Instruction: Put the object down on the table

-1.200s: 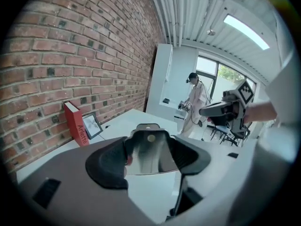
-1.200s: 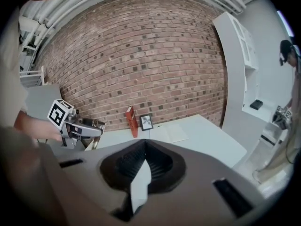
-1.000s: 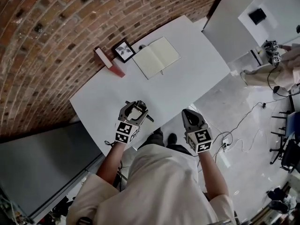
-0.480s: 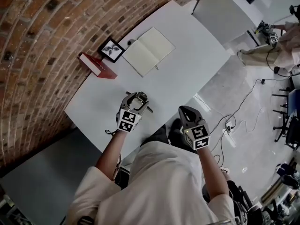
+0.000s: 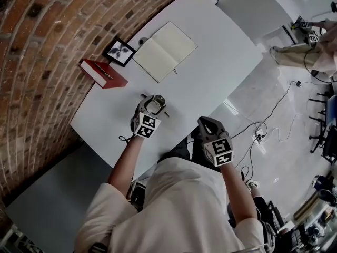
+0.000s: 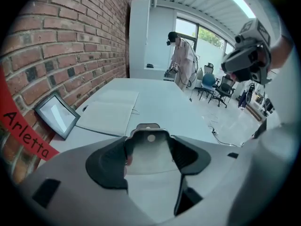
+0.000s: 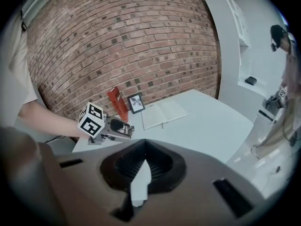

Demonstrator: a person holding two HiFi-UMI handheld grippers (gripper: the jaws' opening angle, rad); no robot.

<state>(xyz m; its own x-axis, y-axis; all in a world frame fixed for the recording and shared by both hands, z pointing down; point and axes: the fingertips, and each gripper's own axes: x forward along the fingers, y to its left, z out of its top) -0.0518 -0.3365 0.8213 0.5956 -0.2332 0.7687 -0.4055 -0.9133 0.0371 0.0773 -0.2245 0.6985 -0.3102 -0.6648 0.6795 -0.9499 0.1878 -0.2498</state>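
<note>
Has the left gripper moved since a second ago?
Yes. The left gripper has moved farther in over the white table, toward the open notebook.

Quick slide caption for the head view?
Left gripper holds a pale object over the white table, by notebook, red book, framed picture; right gripper shut, empty.

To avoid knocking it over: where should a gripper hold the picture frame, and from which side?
Probably its top edge, from above, one jaw in front, one behind: the picture frame stands leaning back toward the brick wall, so that thin edge is free.
</note>
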